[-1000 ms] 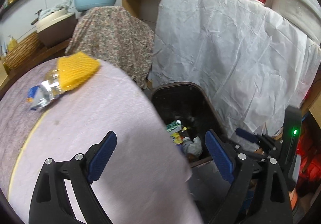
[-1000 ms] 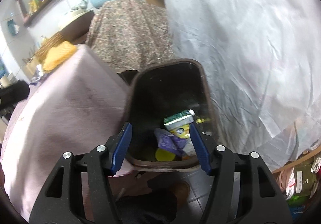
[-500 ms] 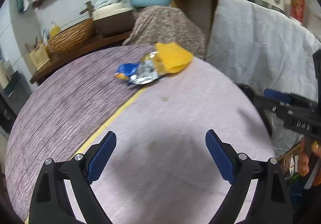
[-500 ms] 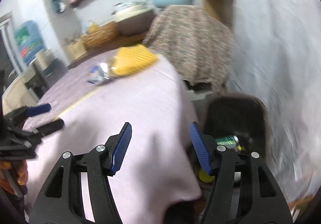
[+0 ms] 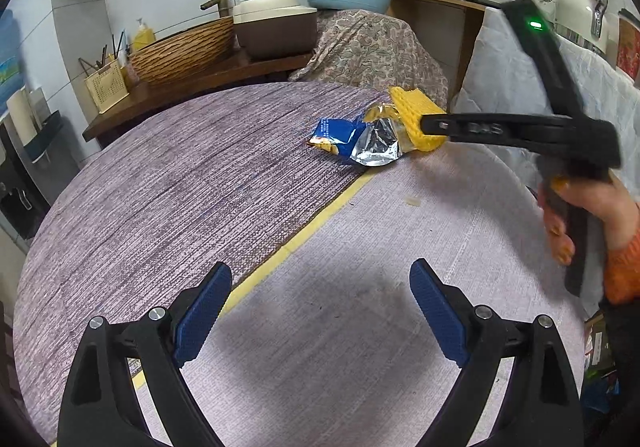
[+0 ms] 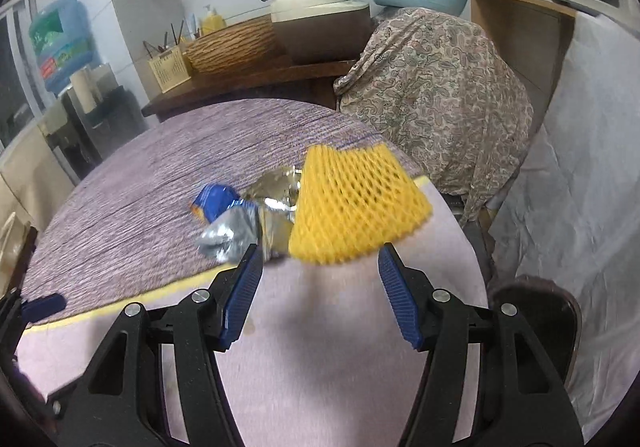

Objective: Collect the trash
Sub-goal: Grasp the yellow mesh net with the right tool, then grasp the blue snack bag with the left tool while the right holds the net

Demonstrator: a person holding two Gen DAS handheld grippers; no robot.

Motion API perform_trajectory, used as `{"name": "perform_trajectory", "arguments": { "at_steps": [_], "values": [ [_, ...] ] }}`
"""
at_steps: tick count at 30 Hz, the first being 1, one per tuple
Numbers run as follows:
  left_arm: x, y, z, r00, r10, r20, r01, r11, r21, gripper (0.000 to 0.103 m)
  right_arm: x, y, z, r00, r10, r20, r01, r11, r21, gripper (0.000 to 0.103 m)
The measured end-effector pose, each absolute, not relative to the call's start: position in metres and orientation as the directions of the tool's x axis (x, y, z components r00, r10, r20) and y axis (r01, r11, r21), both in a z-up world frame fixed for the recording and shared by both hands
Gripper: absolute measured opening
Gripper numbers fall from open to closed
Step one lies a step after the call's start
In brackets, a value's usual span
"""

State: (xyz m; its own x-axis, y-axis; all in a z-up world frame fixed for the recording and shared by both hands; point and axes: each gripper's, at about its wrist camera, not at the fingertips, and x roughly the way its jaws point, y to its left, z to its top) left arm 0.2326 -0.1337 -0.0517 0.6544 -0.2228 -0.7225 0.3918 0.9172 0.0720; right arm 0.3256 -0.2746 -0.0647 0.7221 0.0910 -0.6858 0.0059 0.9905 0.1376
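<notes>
A yellow foam fruit net (image 6: 352, 203) lies on the round table (image 6: 160, 167), partly over a crumpled blue and silver snack wrapper (image 6: 236, 219). Both also show in the left wrist view, the net (image 5: 414, 115) and the wrapper (image 5: 356, 141) at the table's far side. My right gripper (image 6: 320, 287) is open and empty, just short of the net. In the left wrist view its tip (image 5: 430, 125) overlaps the net's near edge. My left gripper (image 5: 320, 311) is open and empty, low over the near part of the table.
A dark brown trash bin (image 6: 536, 307) stands on the floor past the table's right edge. A chair under paisley cloth (image 6: 432, 87) and white sheeting (image 6: 580, 167) stand behind. A counter (image 5: 200, 79) with basket and pot runs along the back.
Both grippers have swung away from the trash bin to the table. The right gripper has moved in close to the yellow net and wrapper. Both stay open and empty.
</notes>
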Motion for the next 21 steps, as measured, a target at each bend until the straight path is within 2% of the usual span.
{"name": "perform_trajectory", "arguments": {
  "at_steps": [4,6,8,9,12,21],
  "values": [
    [0.236,-0.135,-0.052,0.652,-0.228,-0.723,0.401,0.913,0.073,0.089,0.356,-0.266,-0.075,0.693,0.016,-0.721,0.038,0.998,0.059,0.058],
    [0.238,-0.135,-0.052,0.652,-0.23,-0.722,0.404,0.912,0.074,0.089,0.363,-0.268,-0.083,0.671,0.009,-0.742,0.041,0.998,0.05,0.036],
    [0.241,-0.135,-0.052,0.653,-0.234,-0.72,0.411,0.908,0.078,0.089,0.356,-0.272,-0.084,0.684,0.024,-0.729,0.039,0.997,0.069,0.023],
    [0.242,-0.135,-0.052,0.656,-0.234,-0.718,0.414,0.906,0.083,0.09,0.352,-0.273,-0.082,0.695,0.027,-0.719,0.037,0.997,0.073,0.02],
    [0.246,-0.138,-0.053,0.663,-0.233,-0.712,0.422,0.901,0.099,0.091,0.331,-0.274,-0.074,0.728,0.042,-0.684,0.009,0.997,0.07,0.017],
    [0.272,-0.169,-0.05,0.685,-0.229,-0.692,0.472,0.863,0.181,0.091,0.263,-0.3,-0.046,0.787,0.104,-0.609,-0.022,0.99,0.141,0.017]
  ]
}}
